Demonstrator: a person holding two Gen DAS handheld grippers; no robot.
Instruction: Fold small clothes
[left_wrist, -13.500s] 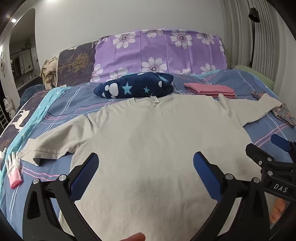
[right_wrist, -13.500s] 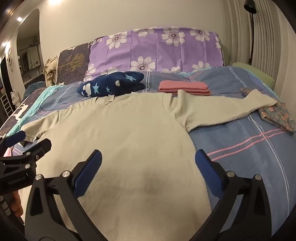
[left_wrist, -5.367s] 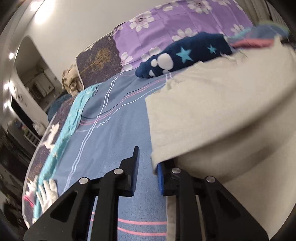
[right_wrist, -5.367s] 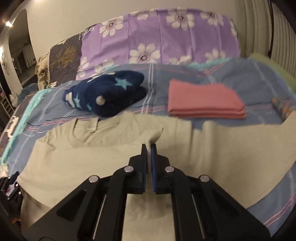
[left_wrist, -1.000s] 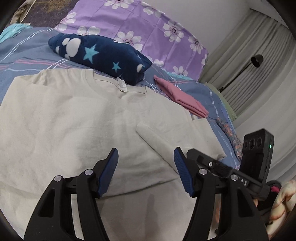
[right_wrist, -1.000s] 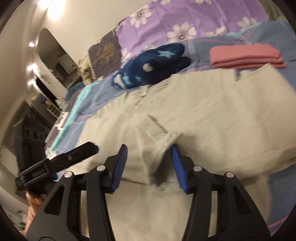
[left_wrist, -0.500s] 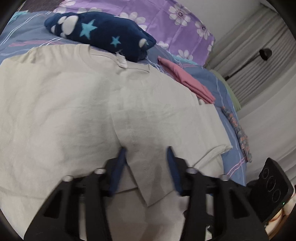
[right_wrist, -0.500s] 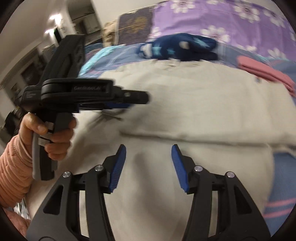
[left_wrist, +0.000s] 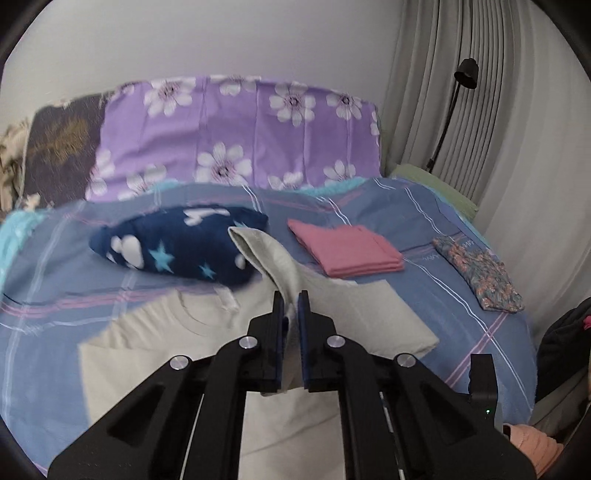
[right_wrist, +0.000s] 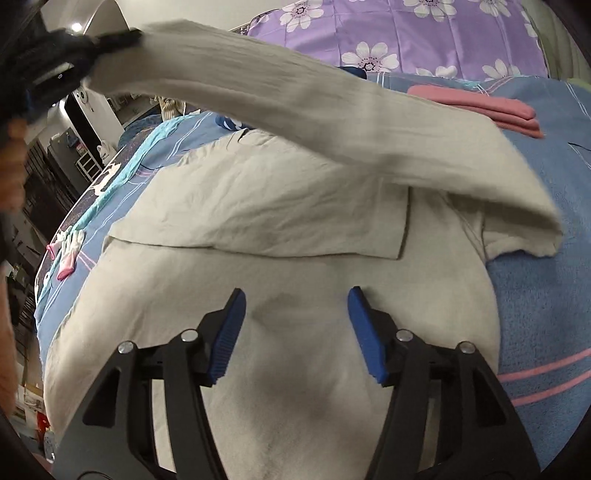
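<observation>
We see the shirt (left_wrist: 155, 354) on the bed (left_wrist: 461, 332), with the folded cloth (left_wrist: 343, 251) behind it, right of the cushion (left_wrist: 173, 247).

right gripper (right_wrist: 295, 332) hovers with fingers spread above the beige shirt (right_wrist: 258, 325), its sleeve (right_wrist: 295, 96) lifted overhead.

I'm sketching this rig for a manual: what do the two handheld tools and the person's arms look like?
Both the left tool and the right tool are matte black plastic frames with triangular cut-outs, silver round screws at the joints, and ribbed blue pads lining the fingers. The person's salmon-pink sleeve shows at lower right.
</observation>
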